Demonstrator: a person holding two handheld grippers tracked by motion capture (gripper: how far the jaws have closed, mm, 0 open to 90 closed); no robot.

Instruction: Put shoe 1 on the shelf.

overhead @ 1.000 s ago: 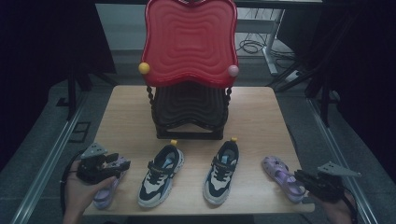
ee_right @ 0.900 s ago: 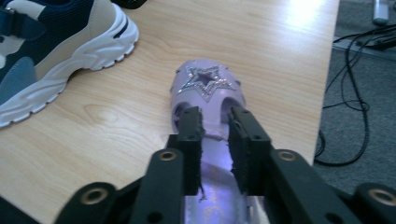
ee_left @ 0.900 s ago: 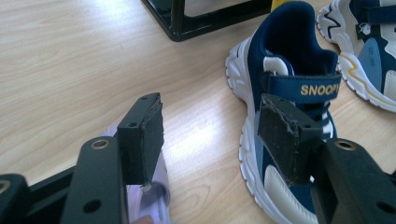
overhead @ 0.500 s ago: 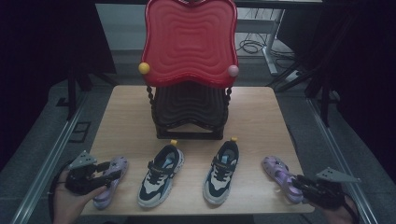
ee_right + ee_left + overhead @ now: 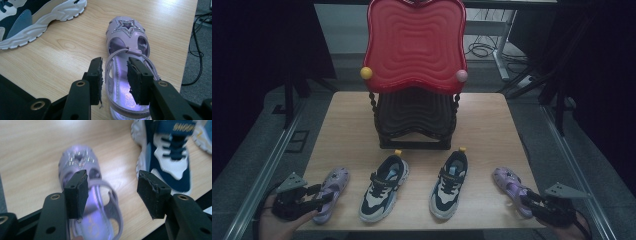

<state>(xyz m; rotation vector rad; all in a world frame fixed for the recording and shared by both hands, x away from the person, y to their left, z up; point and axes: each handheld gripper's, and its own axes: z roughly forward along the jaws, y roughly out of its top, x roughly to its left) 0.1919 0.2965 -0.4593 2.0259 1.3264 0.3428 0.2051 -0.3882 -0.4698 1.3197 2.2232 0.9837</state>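
1. While hovering at the near left corner of the pale wooden table (image 5: pixel 347 120), left gripper (image 5: pixel 111 188) spreading its jaws wide above the left lilac plastic sandal (image 5: pixel 85 195), gripping nothing.
2. Straddling the strap side of the right lilac star-studded sandal (image 5: pixel 127 50) at the near right edge, right gripper (image 5: pixel 115 75), jaws narrowly parted, not clamping.
3. Lying between both sandals, two navy-and-white sneakers (image 5: pixel 384 186), in front of a red wavy-backed toy chair (image 5: pixel 414 45).

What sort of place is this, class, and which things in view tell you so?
Probably a lab or studio test bench: a lone wooden table in a dark room, floor cables behind it, and staged shoes before a red-topped rack.
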